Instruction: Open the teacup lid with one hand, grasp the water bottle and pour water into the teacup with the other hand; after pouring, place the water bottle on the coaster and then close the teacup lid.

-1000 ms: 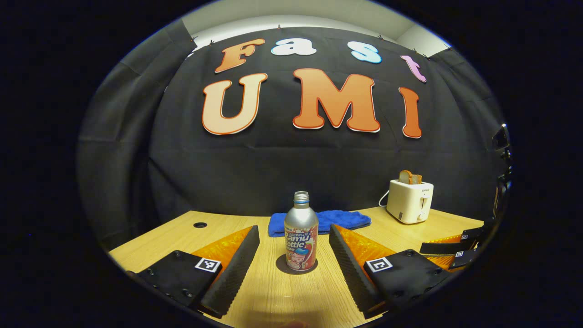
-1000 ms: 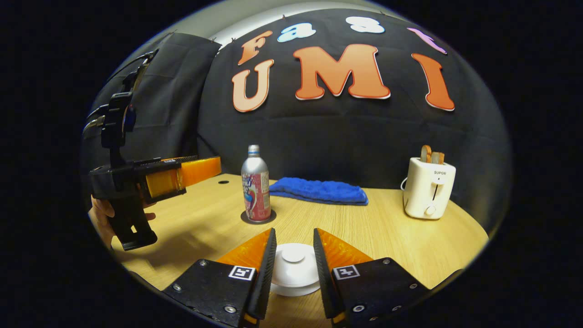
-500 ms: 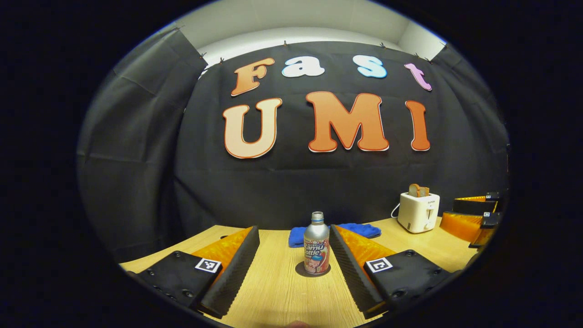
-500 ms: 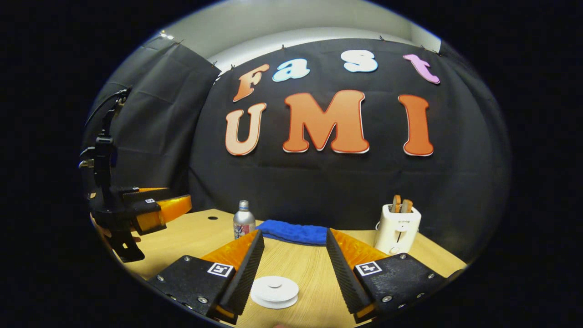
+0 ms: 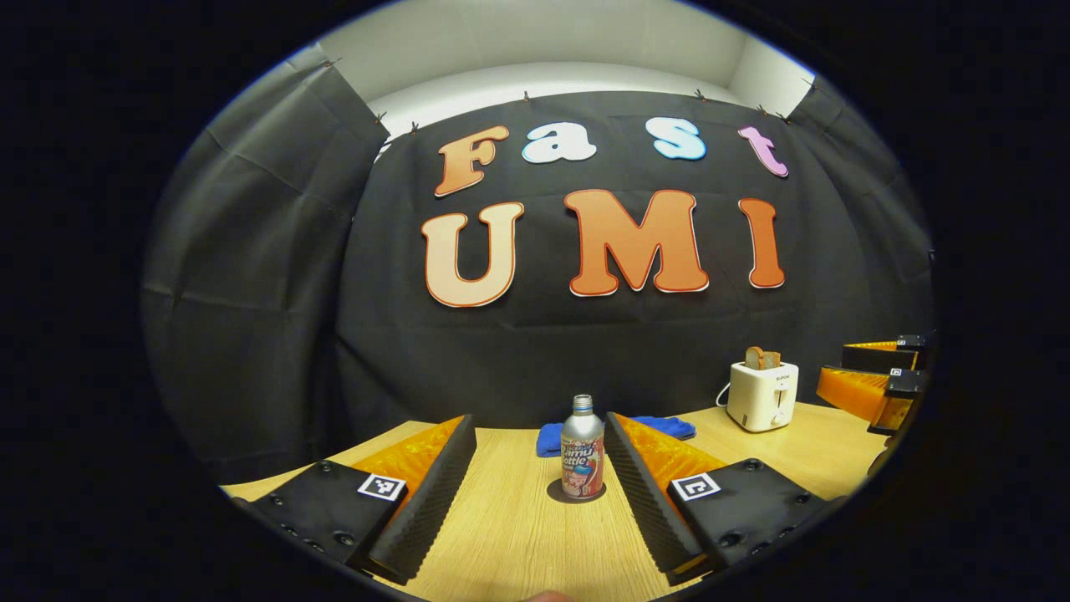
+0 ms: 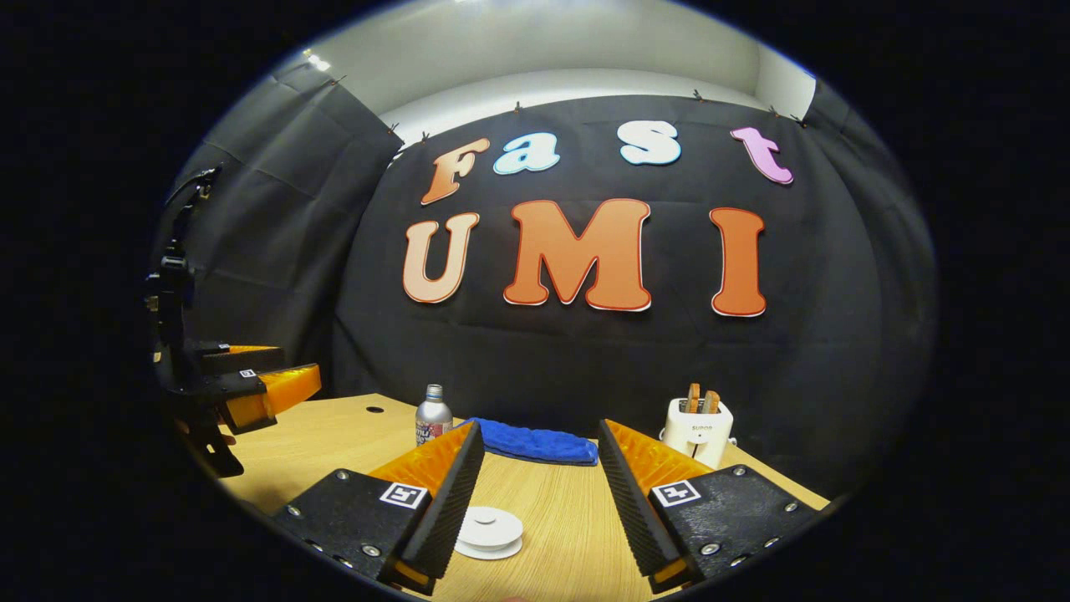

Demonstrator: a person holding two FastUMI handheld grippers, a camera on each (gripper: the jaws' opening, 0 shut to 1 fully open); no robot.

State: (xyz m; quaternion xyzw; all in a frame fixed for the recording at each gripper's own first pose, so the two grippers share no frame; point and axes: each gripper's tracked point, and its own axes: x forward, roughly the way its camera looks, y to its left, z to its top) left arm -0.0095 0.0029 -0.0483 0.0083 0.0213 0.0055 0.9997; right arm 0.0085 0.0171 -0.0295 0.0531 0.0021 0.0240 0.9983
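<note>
Bare bench (image 5: 518, 543) lies between the left gripper (image 5: 535, 493) and the water bottle (image 5: 582, 448), which stands upright on its coaster (image 5: 556, 495) farther off. Both grippers are spread wide, holding nothing. The right gripper (image 6: 535, 502) is apart from the white teacup lid (image 6: 489, 532) lying near its left finger; blue cloth (image 6: 535, 441) and toaster (image 6: 696, 428) sit far back.

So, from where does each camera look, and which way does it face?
Left gripper view: rides on the left gripper, low over the table, facing the booth wall; its open fingers frame the bottle on its coaster.
Right gripper view: rides on the right gripper, facing the same wall; its open fingers flank the white lid.
Shared: bottle, blue cloth, toaster, and each shows the other gripper at its edge.
</note>
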